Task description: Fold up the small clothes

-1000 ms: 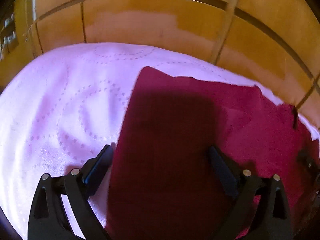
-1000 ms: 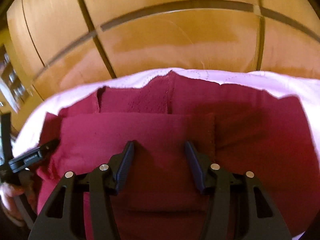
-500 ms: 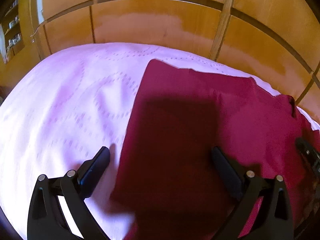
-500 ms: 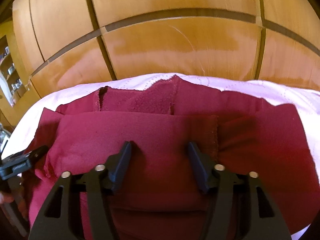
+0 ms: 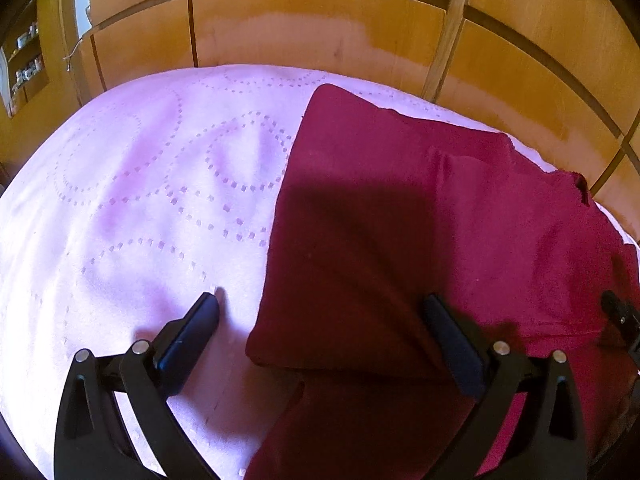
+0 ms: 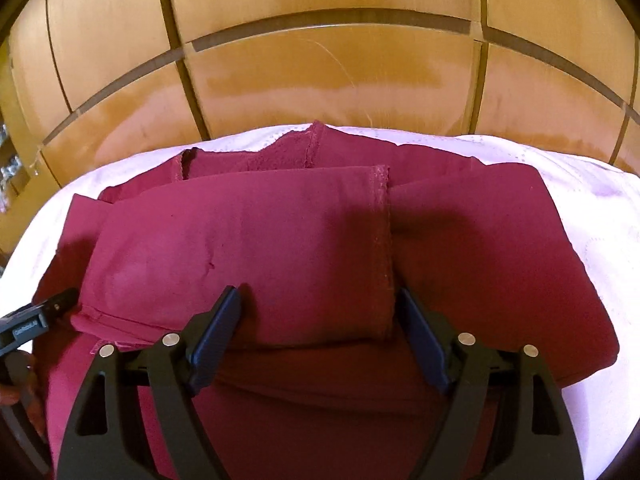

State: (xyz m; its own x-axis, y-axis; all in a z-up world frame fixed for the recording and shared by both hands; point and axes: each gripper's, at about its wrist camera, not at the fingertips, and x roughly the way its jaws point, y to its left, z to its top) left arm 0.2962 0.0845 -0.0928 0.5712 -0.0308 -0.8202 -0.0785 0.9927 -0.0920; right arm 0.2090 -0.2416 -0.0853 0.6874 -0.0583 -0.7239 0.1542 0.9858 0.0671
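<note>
A maroon garment [image 5: 400, 240] lies partly folded on a pale pink quilted bedspread [image 5: 140, 208]. My left gripper [image 5: 322, 314] is open above the garment's left edge, one finger over the bedspread and the other over the cloth, gripping nothing. In the right wrist view a folded flap [image 6: 248, 248] with a stitched hem lies on top of the garment [image 6: 500, 264]. My right gripper [image 6: 320, 306] hangs just above this flap with its jaws opening; the flap's near edge lies between them, and the pads do not press on it. The left gripper's tip [image 6: 36, 320] shows at the left edge.
A wall of orange-brown wooden panels [image 6: 320, 72] rises right behind the bedspread's far edge. A shelf with small items [image 5: 24, 60] sits at the far left. Bare bedspread [image 6: 592, 208] stretches right of the garment, and a hand [image 6: 16, 384] shows at the lower left.
The right gripper's jaws have spread wider over the folded flap. The left gripper has shifted left and back, so the garment's near folded corner now shows between its fingers.
</note>
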